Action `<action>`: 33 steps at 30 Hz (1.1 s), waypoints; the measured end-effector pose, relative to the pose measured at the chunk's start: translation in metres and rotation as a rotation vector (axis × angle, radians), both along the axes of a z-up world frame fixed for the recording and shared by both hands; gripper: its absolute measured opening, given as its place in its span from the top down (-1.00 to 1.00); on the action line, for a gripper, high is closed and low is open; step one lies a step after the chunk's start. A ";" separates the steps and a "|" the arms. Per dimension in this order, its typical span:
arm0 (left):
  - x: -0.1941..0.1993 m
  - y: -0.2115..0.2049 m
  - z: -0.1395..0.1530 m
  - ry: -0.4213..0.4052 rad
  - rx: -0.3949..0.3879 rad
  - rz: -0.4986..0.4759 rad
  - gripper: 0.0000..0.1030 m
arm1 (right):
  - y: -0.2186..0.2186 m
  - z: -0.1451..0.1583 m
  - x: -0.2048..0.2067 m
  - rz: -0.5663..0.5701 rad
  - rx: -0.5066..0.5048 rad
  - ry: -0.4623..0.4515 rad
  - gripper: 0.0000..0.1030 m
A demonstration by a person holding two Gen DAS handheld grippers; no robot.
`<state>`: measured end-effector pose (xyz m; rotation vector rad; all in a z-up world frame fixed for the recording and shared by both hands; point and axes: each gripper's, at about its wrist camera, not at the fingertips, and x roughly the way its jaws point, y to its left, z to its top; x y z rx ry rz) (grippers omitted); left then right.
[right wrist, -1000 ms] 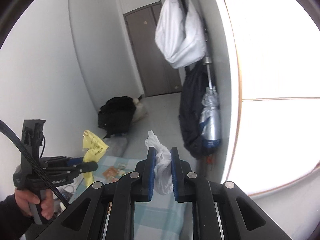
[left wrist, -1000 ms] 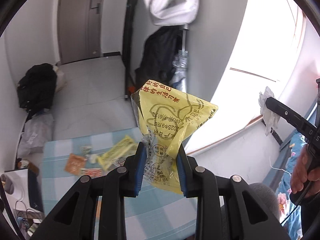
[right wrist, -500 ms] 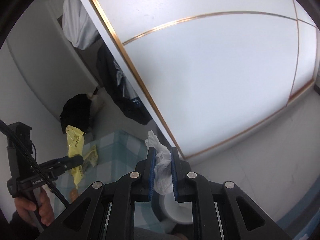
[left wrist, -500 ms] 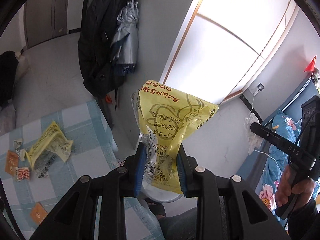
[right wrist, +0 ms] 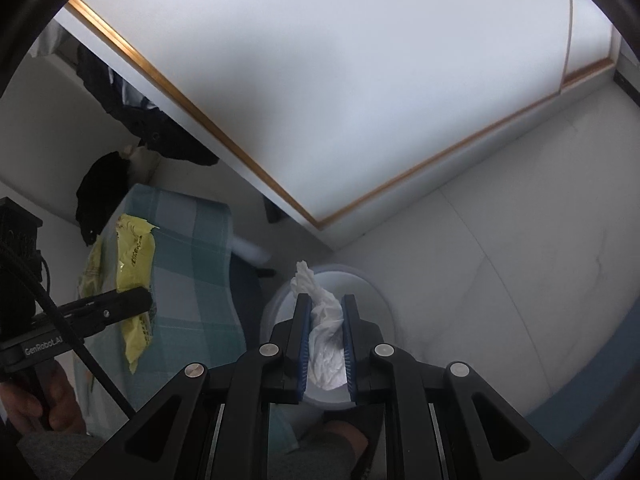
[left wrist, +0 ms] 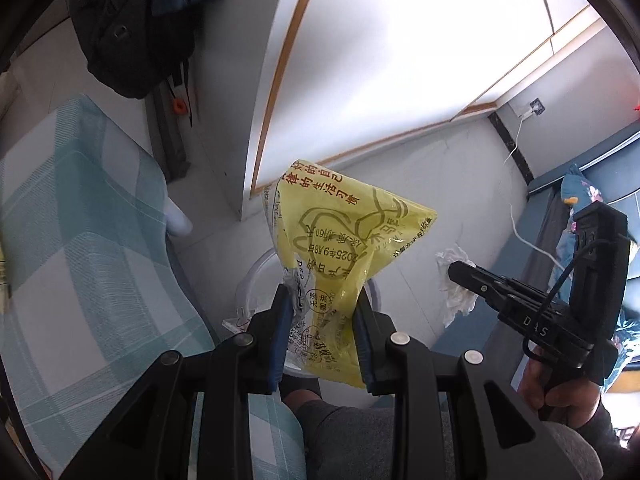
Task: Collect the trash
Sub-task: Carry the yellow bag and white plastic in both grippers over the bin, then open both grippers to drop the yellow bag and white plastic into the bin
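My left gripper (left wrist: 320, 304) is shut on a yellow plastic wrapper (left wrist: 340, 240) with red print and holds it in the air above a white bin (left wrist: 250, 284) on the floor. My right gripper (right wrist: 325, 308) is shut on a crumpled white tissue (right wrist: 320, 312), held right over the same white bin (right wrist: 368, 292). In the left wrist view the right gripper (left wrist: 460, 270) and its tissue (left wrist: 456, 280) show at right. In the right wrist view the left gripper (right wrist: 144, 304) with the yellow wrapper (right wrist: 134, 252) shows at left.
A table with a teal checked cloth (left wrist: 80, 240) stands left of the bin; it also shows in the right wrist view (right wrist: 192, 264). Another yellow wrapper (right wrist: 90, 272) lies on it. A dark bag (left wrist: 128, 40) hangs by the wall. A white panel with wooden trim (right wrist: 320, 100) rises behind the bin.
Both grippers have swung away from the table and tilted down toward the floor. The white bin has come into view under them. Both still hold their trash.
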<state>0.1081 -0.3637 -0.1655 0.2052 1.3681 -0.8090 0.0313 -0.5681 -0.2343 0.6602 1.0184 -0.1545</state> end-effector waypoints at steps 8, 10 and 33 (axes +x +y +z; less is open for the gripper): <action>-0.001 -0.026 -0.059 0.172 0.097 -0.032 0.53 | 0.001 -0.075 0.014 0.002 0.136 0.119 0.69; 0.002 -0.029 -0.070 0.198 0.123 -0.042 0.53 | 0.002 -0.090 0.019 0.004 0.174 0.135 0.69; 0.005 -0.062 -0.097 0.306 0.333 -0.134 -0.43 | 0.016 -0.126 0.015 0.033 0.249 0.197 0.00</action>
